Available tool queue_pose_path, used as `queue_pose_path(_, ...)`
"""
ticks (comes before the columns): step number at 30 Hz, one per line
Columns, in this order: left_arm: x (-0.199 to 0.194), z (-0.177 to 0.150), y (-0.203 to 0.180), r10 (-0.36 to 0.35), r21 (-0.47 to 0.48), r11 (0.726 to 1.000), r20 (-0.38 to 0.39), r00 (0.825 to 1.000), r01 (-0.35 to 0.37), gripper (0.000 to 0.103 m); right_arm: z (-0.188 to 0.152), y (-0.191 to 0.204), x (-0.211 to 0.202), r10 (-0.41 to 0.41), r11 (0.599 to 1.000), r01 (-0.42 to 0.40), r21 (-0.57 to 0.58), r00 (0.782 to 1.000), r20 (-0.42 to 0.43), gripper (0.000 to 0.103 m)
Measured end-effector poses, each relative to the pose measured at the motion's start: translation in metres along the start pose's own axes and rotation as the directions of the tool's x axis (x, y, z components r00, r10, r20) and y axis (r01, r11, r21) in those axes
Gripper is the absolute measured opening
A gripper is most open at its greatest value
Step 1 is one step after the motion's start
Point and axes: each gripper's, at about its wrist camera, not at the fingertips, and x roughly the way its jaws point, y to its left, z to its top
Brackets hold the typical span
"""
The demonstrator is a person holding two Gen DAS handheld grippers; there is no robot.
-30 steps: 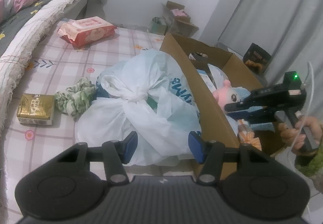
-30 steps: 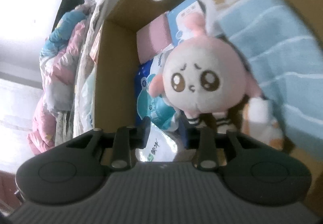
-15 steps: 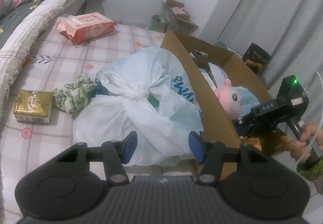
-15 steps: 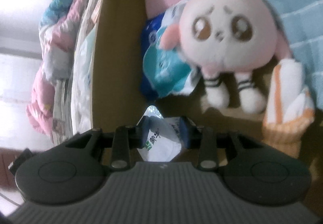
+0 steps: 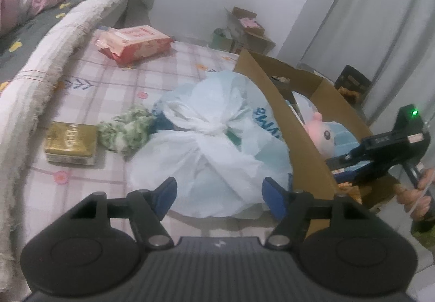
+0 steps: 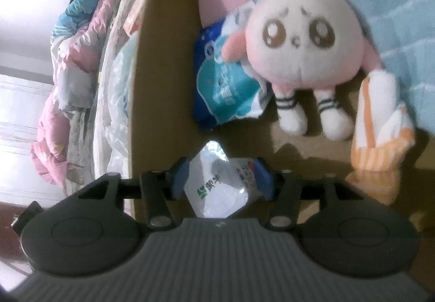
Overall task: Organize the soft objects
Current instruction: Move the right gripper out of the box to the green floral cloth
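Note:
A brown cardboard box stands on the checked mat. Inside it lie a pink plush toy, a blue striped towel, an orange striped cloth and a teal and blue packet. My right gripper is inside the box, its pads on either side of a white tissue packet. It also shows in the left wrist view at the box's near right corner. My left gripper is open and empty, just in front of a tied white plastic bag.
A green and white cloth, a gold packet and a red wipes pack lie on the mat. A bed edge runs along the left. Small boxes stand by the far wall.
My right gripper has drawn back from the plush toy towards the box's near end, and the white tissue packet has come into view between its pads. The left gripper has barely moved.

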Motion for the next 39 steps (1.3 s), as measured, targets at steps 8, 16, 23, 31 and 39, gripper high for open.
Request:
queue_pose_path(8,-0.021,-0.005,0.022,0.077,0.009,0.997,0.055,0.995,-0.078,0.077,-0.008,0.054,-0.035,-0.078,0.980,0.108,-0.169,0.982,0.174,0.071)
queue_pose_path(16,-0.032,-0.006,0.049,0.177,0.000,0.984,0.106,0.979,-0.178,0.077,-0.007,0.152,-0.021,-0.042,0.896,0.121,-0.427,0.981,0.190,0.075)
queue_pose_path(23,-0.022,0.005,0.067,0.234,0.040,0.969,0.149,0.961,-0.242,0.075,0.002,0.234,0.041,-0.057,0.764,0.102,-0.637,0.994,0.091,0.078)
queue_pose_path(31,0.017,0.026,0.078,0.166,0.044,0.984,0.137,0.977,-0.173,0.056,0.033,0.298,0.138,-0.117,0.646,0.034,-0.763,0.992,-0.055,0.080)
queue_pose_path(39,0.068,0.039,0.090,0.141,0.049,0.988,0.055,0.988,-0.144,0.045,0.088,0.304,0.227,-0.201,0.681,0.028,-0.732,0.968,-0.150,0.065)
